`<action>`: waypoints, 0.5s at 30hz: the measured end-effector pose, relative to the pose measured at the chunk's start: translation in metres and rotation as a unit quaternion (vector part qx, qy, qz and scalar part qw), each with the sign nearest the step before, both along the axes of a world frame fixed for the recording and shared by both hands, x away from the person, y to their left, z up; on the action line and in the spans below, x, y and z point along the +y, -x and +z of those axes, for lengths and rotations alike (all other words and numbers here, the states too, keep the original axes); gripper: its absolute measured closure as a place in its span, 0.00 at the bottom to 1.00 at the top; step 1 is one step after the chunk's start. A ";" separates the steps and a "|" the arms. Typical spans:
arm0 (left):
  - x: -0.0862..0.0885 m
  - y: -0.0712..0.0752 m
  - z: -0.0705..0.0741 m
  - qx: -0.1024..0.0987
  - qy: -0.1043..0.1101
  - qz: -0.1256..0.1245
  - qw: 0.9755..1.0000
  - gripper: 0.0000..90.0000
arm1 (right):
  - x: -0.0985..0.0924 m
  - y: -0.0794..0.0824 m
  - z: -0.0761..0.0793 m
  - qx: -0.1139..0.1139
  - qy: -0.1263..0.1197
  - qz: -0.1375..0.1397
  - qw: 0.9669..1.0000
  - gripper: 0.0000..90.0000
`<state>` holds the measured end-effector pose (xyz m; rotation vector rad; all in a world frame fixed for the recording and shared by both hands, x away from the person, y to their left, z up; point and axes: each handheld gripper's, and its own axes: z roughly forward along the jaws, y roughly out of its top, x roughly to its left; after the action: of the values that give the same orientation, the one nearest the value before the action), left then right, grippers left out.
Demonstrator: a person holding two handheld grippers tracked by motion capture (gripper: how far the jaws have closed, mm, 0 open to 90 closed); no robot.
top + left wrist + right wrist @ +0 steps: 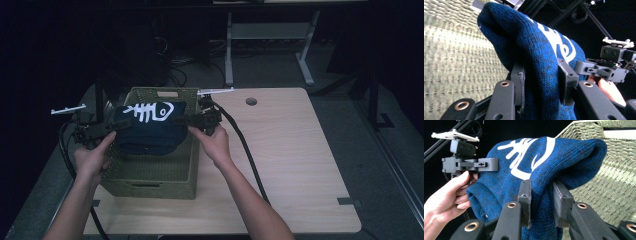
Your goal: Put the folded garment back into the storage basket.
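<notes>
Right now the left tool [107, 129] and right tool [192, 120] each pinch an end of the blue sweater [150, 127] above the basket [150, 187], where uneven release could drape it over the rim.

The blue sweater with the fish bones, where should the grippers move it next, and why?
Probably lower it a little into the basket. The left gripper and right gripper each pinch one end of the folded blue sweater, which hangs right above the open green basket, so going straight down looks like the natural next move before letting go.
</notes>
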<state>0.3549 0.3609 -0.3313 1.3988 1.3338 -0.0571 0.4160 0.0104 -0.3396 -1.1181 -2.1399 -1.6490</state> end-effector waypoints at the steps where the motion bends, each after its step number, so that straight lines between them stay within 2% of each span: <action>1: 0.002 0.000 -0.001 0.001 0.001 0.003 1.000 0.71 | 0.002 0.000 -0.001 0.001 0.001 0.000 1.000 0.79; 6: 0.011 0.000 -0.006 0.008 0.003 0.013 1.000 0.71 | 0.012 -0.001 -0.008 0.014 0.000 -0.001 1.000 0.79; 9: 0.014 -0.001 -0.008 0.017 -0.013 0.012 1.000 0.70 | 0.018 -0.002 -0.013 0.016 0.005 -0.002 1.000 0.79; 15: 0.020 -0.004 -0.015 0.034 -0.021 0.014 0.999 0.70 | 0.026 -0.001 -0.023 0.024 0.017 -0.005 1.000 0.79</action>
<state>0.3590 0.3805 -0.3462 1.4240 1.4177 -0.0593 0.4169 0.0359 -0.3625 -1.1673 -2.1444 -1.5800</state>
